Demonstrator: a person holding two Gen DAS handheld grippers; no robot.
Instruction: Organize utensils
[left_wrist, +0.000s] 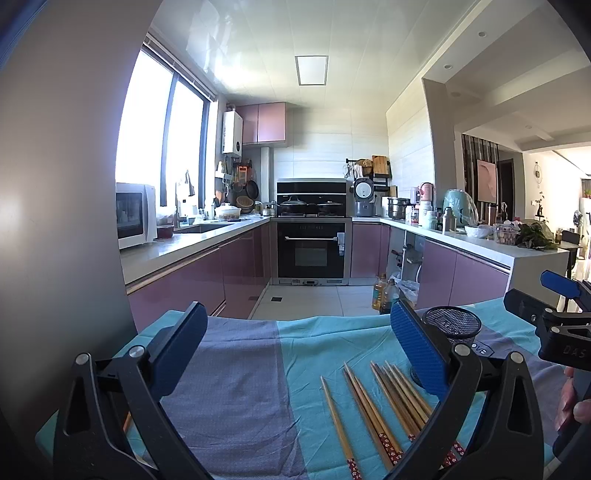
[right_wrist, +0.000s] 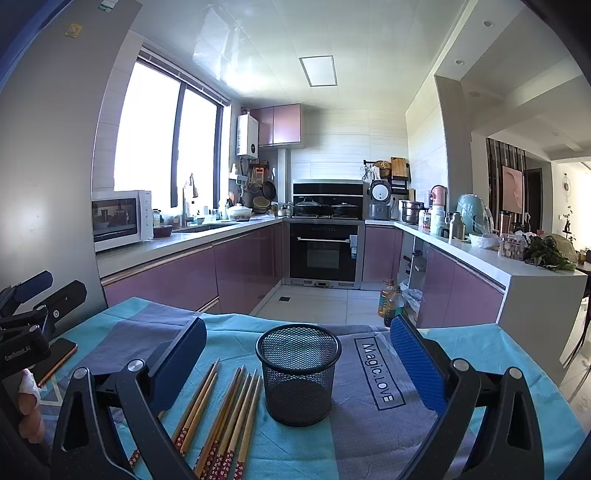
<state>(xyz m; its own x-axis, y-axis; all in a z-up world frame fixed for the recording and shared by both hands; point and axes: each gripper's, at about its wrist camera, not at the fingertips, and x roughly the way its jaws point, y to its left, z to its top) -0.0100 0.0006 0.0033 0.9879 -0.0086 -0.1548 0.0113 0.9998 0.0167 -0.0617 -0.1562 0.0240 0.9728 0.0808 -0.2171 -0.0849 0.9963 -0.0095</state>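
Note:
Several wooden chopsticks (right_wrist: 225, 413) with red patterned ends lie side by side on the teal and grey cloth (right_wrist: 369, 424), just left of an upright black mesh cup (right_wrist: 297, 373). My right gripper (right_wrist: 297, 354) is open and empty, with the cup between its fingers' line of sight. In the left wrist view the chopsticks (left_wrist: 380, 406) lie low right and the mesh cup (left_wrist: 451, 322) stands behind the right finger. My left gripper (left_wrist: 295, 332) is open and empty above the cloth. The right gripper (left_wrist: 554, 314) shows at that view's right edge.
The table's far edge (right_wrist: 236, 317) drops to the kitchen floor. Oil bottles (right_wrist: 391, 301) stand on the floor beyond. A phone (right_wrist: 55, 360) lies on the cloth at the left. A grey fridge wall (left_wrist: 55, 184) stands close on the left.

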